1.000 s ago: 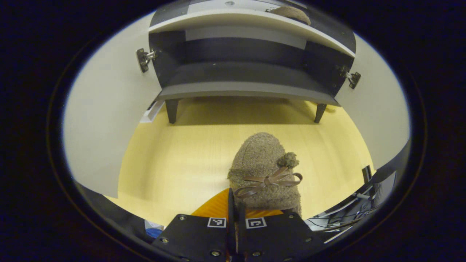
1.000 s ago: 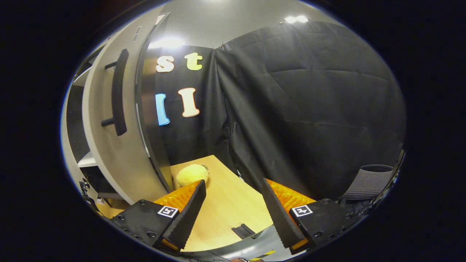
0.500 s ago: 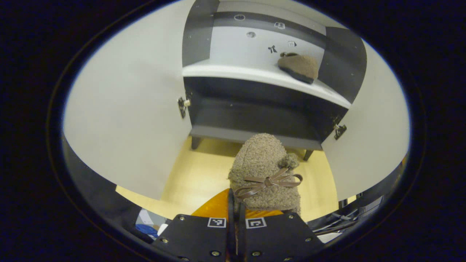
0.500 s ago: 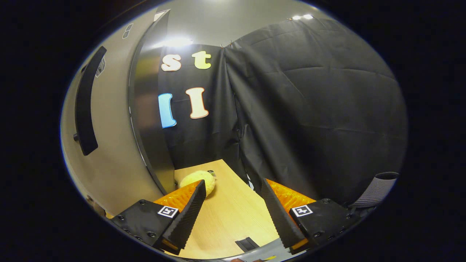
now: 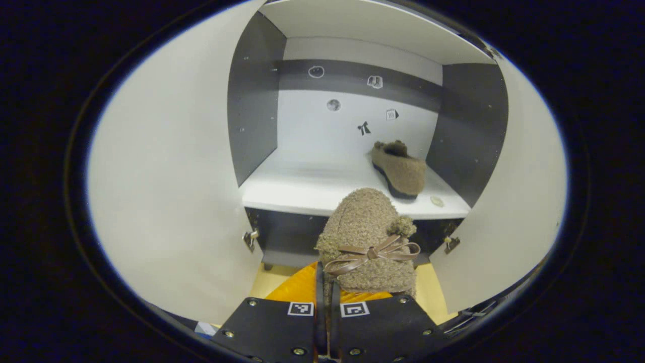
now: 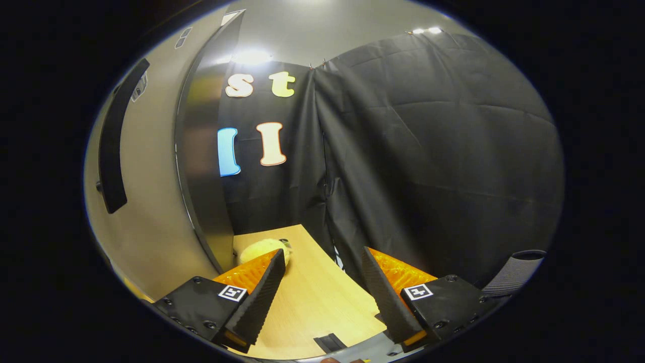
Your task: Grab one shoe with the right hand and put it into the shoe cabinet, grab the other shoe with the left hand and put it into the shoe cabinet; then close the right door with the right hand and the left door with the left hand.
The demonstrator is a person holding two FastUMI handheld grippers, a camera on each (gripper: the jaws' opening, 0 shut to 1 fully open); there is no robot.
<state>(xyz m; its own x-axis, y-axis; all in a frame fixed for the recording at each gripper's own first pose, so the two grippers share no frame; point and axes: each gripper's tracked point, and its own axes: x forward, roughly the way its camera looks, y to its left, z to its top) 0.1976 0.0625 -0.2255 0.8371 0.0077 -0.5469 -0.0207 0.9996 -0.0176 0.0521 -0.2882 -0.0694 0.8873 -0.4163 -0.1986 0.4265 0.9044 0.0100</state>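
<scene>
Facing the shoe cabinet (image 5: 257, 126), doors open | first shoe (image 5: 399, 169) sits on its white shelf (image 5: 302, 189) | your left gripper (image 5: 326, 292) clamps the second shoe (image 5: 367, 239) at its heel: soft, light, pinch the firm rim | right gripper (image 6: 322, 297) gapes empty.

left gripper (image 5: 326, 297) body: two flat black plates side by side, small round screws near the corners
left gripper markings: a square black-and-white tag on each plate's front inner corner
right gripper (image 6: 322, 290) body: two angular black blocks with screws, one square tag each
right gripper fingers (image 6: 259, 295): wedge-shaped, finely ribbed inner faces
</scene>
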